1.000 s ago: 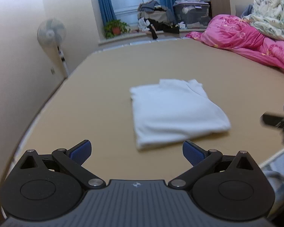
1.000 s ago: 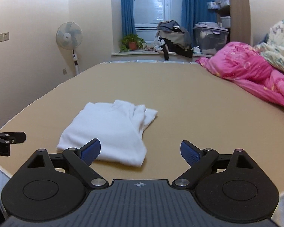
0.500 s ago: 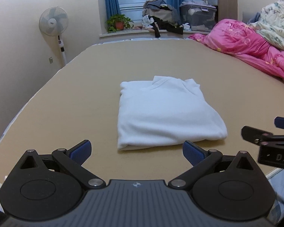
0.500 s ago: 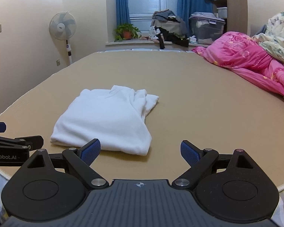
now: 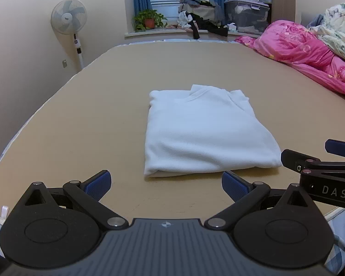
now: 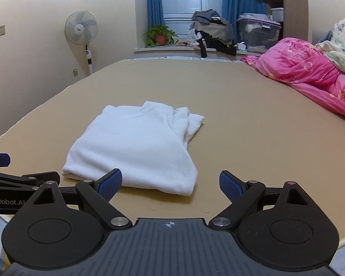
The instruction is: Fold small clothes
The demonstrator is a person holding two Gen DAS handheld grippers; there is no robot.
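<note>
White top folded on the bed, both grippers empty and hovering at the near edge.

The white top lies in a flat rectangle on the tan bed, collar end away from the cameras, near edge just ahead of the fingertips. The left gripper has its jaws spread wide with nothing between them; the right gripper likewise — side by side, neither touching cloth. The right side of the stack looks loose (layers fan out at the far right corner in the right wrist view), so the fold probably isn't square. My read: jaws are wide and low to pinch the near hem for another fold, or the piece is nearly done. The pink quilt sits well apart — no snag risk.
</note>
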